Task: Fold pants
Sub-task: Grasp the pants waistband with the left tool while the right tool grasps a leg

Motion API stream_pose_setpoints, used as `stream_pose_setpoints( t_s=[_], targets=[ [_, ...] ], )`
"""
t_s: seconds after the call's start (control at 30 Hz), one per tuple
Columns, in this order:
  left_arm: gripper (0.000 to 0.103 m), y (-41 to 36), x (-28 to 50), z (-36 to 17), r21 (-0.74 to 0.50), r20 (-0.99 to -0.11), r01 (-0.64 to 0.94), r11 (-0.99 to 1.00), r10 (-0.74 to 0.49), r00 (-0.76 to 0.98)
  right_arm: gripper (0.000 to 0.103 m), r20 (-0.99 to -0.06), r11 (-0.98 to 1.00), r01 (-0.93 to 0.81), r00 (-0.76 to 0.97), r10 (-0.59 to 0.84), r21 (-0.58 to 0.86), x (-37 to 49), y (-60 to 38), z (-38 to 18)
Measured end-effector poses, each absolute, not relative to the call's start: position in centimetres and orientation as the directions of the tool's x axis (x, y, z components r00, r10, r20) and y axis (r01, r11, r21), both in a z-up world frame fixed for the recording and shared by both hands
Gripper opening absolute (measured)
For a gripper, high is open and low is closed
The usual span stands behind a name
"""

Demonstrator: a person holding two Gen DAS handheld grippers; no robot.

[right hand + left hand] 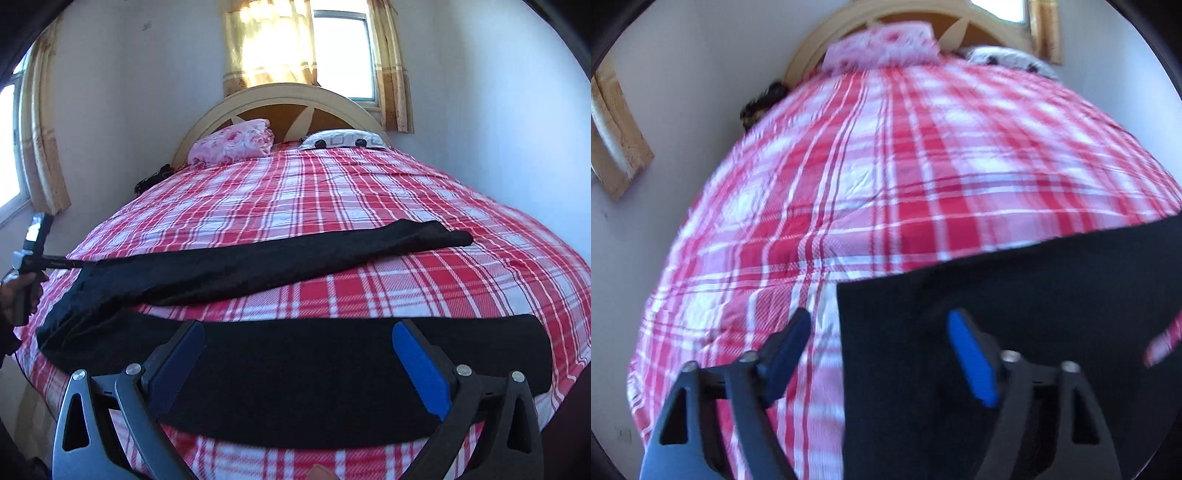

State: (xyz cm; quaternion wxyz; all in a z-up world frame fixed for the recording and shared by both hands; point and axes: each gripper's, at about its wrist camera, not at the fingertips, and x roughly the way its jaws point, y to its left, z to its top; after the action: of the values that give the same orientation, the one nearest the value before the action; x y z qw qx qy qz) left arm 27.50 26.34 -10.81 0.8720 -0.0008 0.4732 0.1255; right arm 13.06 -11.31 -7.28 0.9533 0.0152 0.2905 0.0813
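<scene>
Left gripper (pixel 877 334): jaws parted fairly wide, nothing clamped. Its left pad sits over the red plaid bedspread (pixel 886 166), its right pad over the black pants (pixel 1015 314); the left edge of the fabric runs up between the two pads. Frame is motion-blurred, so I can't tell if either pad actually touches cloth. In the right wrist view the same gripper (pixel 79 264) shows at far left, held in a hand (pixel 16 295), tips right at the waist end of the pants.

Pants (pixel 258 266) lie flat across the bed (pixel 369 173), legs splayed apart: one leg runs up and right toward mid-bed, the other lies along the near edge.

Right gripper (pixel 299 339): jaws wide open, empty. Both pads hover over the near leg, roughly mid-length, plaid visible below it. Contact probably not made.

Further back: pink floral pillow (pixel 232 142) left, white patterned pillow (pixel 343 139) right, against the headboard (pixel 280 96).
</scene>
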Motion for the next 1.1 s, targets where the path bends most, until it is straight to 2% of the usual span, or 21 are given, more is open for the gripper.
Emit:
stream_pose_setpoints(
  t_s=[0.07, 0.13, 0.3, 0.33, 0.37, 0.43, 0.5, 0.53, 0.8, 1.1],
  targets=[
    [0.066, 28.0, 29.0, -12.2, 0.075, -0.861, -0.23, 0.97, 0.179, 0.475, 0.102, -0.562, 0.987, -0.121, 0.812, 0.158, 0.103, 14.9, -12.8, -7.1],
    [0.065, 29.0, 29.3, -12.7, 0.004, -0.872, -0.235, 0.972, 0.119, 0.475, 0.102, -0.57, 0.989, -0.08, 0.811, 0.136, 0.122, 16.4, -14.5, -7.0],
    [0.04, 29.3, 29.0, -13.2, -0.096, -0.868, -0.196, 0.976, 0.014, 0.497, 0.102, -0.59, 0.987, 0.006, 0.802, 0.093, 0.163, 20.3, -19.4, -6.4],
    [0.025, 29.3, 28.8, -13.3, -0.131, -0.865, -0.176, 0.976, -0.026, 0.501, 0.102, -0.596, 0.985, 0.014, 0.798, 0.091, 0.169, 21.0, -20.2, -6.4],
    [0.021, 29.2, 28.8, -13.4, -0.156, -0.862, -0.157, 0.975, -0.057, 0.503, 0.1, -0.61, 0.982, 0.029, 0.787, 0.092, 0.185, 22.2, -21.5, -6.4],
    [0.019, 28.8, 29.2, -13.5, -0.143, -0.863, -0.14, 0.98, -0.054, 0.503, 0.088, -0.639, 0.966, 0.072, 0.762, 0.107, 0.247, 24.7, -24.6, -6.4],
    [0.016, 28.6, 29.6, -13.4, -0.133, -0.867, -0.125, 0.983, -0.054, 0.496, 0.071, -0.668, 0.955, 0.105, 0.736, 0.114, 0.279, 26.5, -26.9, -6.3],
    [0.016, 28.5, 29.9, -13.5, -0.128, -0.869, -0.125, 0.984, -0.051, 0.492, 0.069, -0.68, 0.949, 0.132, 0.725, 0.105, 0.286, 28.0, -28.6, -6.1],
    [0.016, 28.4, 30.5, -13.8, -0.115, -0.872, -0.127, 0.985, -0.039, 0.489, 0.068, -0.766, 0.918, 0.249, 0.638, 0.085, 0.309, 39.1, -35.5, -7.4],
    [0.016, 28.0, 31.2, -14.0, -0.085, -0.869, -0.115, 0.99, -0.017, 0.494, 0.068, -0.821, 0.941, 0.208, 0.56, 0.108, 0.266, 48.8, -35.6, -12.0]
  ],
)
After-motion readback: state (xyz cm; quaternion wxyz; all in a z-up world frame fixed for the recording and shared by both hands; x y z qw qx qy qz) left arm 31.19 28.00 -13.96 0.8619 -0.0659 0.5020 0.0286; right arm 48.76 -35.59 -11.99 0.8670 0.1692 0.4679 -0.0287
